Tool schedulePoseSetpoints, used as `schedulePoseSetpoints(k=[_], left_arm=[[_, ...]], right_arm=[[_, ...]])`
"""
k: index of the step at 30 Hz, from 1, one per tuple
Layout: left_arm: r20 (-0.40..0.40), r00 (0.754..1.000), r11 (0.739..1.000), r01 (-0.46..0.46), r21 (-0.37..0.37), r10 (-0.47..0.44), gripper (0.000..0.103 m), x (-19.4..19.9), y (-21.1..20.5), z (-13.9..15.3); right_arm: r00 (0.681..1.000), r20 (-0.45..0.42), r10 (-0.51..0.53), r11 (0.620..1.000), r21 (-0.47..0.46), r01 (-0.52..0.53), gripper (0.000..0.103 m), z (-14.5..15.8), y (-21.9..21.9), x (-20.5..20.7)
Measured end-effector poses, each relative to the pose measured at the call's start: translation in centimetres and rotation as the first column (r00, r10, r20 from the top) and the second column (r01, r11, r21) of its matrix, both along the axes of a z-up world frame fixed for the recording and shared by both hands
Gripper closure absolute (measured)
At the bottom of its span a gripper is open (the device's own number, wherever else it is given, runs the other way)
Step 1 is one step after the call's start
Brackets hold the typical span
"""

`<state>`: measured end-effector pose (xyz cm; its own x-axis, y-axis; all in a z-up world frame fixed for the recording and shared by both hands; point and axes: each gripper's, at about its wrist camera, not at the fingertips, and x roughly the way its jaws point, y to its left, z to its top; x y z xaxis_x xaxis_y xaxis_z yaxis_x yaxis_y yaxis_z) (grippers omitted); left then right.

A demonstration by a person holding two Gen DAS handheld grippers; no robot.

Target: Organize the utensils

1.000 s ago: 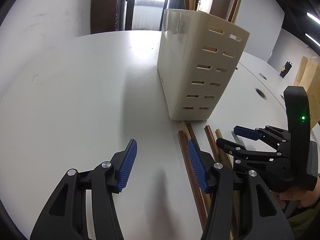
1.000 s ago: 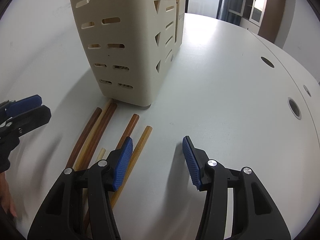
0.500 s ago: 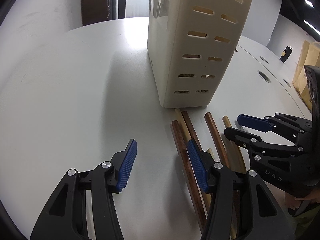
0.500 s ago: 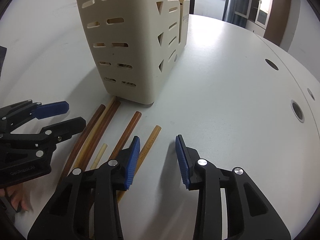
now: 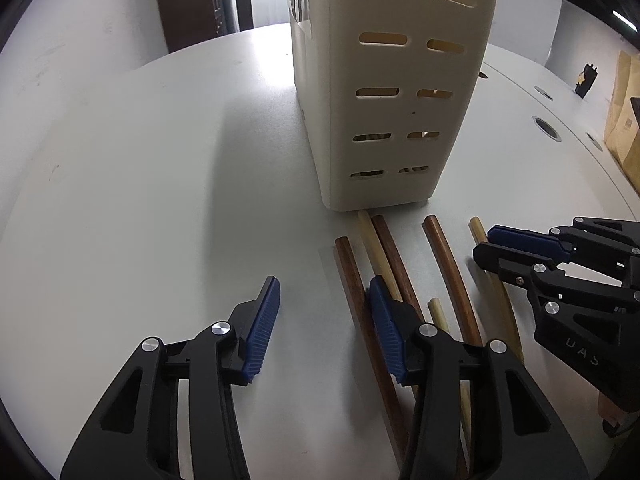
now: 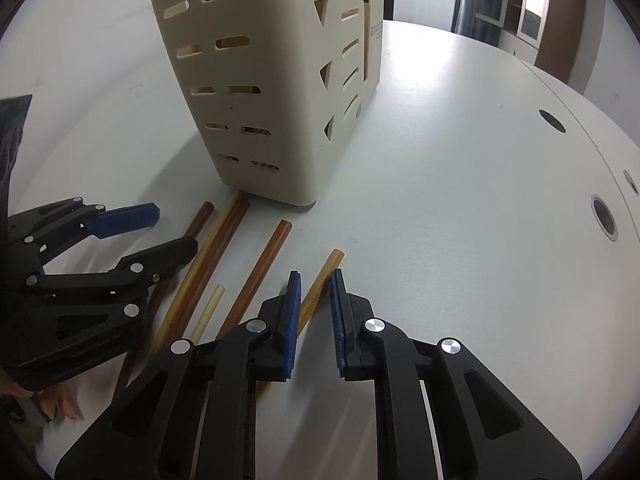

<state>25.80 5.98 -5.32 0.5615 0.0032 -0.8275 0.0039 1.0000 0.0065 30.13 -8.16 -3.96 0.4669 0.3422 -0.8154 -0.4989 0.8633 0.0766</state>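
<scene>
- Left gripper (image 5: 324, 312): held low over the tabletop (image 5: 160, 180), aimed toward the caddy. Jaws released, set wide, nothing between them. Its right-hand pad (image 5: 384, 330) sits over the leftmost dark stick; contact cannot be told.
- Right gripper (image 6: 314, 312): low over the tabletop, jaws narrowed to a small gap that straddles the light tan stick (image 6: 320, 284). The pads stand just beside that stick on either side; whether they press on it cannot be told.
- In the left wrist view the right gripper (image 5: 516, 248) enters from the right edge, its tips over the tan stick (image 5: 480, 232).
- Utensils: a group of long, round wooden sticks lying flat on the tabletop, in front of the caddy's near end. Colours vary: dark brown stick (image 5: 352, 276), reddish brown stick (image 6: 264, 264), pale cream short stick (image 6: 210, 306), and tan.
- Orientation: the long axes run roughly parallel, from the grippers' side toward the caddy, fanning slightly apart. The blunt ends point at the caddy's base; two ends lie just beside or touching it.
- Caddy (image 6: 256, 92): cream plastic, upright, slotted walls, with stepped compartments behind. Through the slots, pale sticks show inside.
</scene>
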Motion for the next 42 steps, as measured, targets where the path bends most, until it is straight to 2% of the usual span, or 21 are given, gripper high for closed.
schedulePoseSetpoints(k=[3, 7, 14, 19, 27, 34, 37, 42], left_arm=[[-0.017, 1.000, 1.000, -0.003, 0.006, 0.003, 0.062, 0.8, -0.5, 0.0], [-0.028, 1.000, 1.000, 0.003, 0.026, -0.002, 0.093, 1.6, -0.9, 0.1], [-0.034, 0.999, 1.000, 0.000, 0.025, 0.001, 0.096, 2.5, -1.2, 0.0], [-0.007, 1.000, 1.000, -0.006, 0.031, 0.007, 0.096, 2.0, -0.7, 0.8], [0.122, 0.993, 0.999, -0.002, -0.042, 0.007, 0.096, 0.3, -0.3, 5.9], [0.228, 0.973, 0.999, 0.031, -0.035, -0.023, 0.096, -1.3, -1.8, 9.5], [0.290, 0.957, 0.999, 0.034, -0.035, -0.022, 0.096, -2.6, -2.3, 11.3], [0.349, 0.937, 0.999, 0.043, -0.028, -0.030, 0.096, -4.0, -2.7, 13.4]], right_arm=[[1.000, -0.003, 0.000, 1.000, 0.013, 0.000, 0.090, 0.0, 0.0, 0.0], [1.000, -0.003, 0.002, 1.000, 0.028, -0.002, 0.093, -0.2, -0.4, 0.3], [1.000, -0.020, -0.005, 0.998, 0.062, 0.007, 0.096, -0.1, -0.8, 0.4], [1.000, 0.021, -0.010, 0.995, 0.102, 0.008, 0.096, 1.6, -1.3, -0.1], [0.992, 0.129, 0.003, 0.987, 0.160, -0.023, 0.096, 5.2, -2.3, -1.6], [0.980, 0.198, -0.009, 0.977, 0.208, -0.033, 0.096, 7.9, -3.1, -3.3], [0.970, 0.241, -0.010, 0.974, 0.223, -0.046, 0.096, 9.0, -3.3, -4.1], [0.951, 0.307, -0.024, 0.968, 0.246, -0.055, 0.096, 11.0, -3.5, -5.1]])
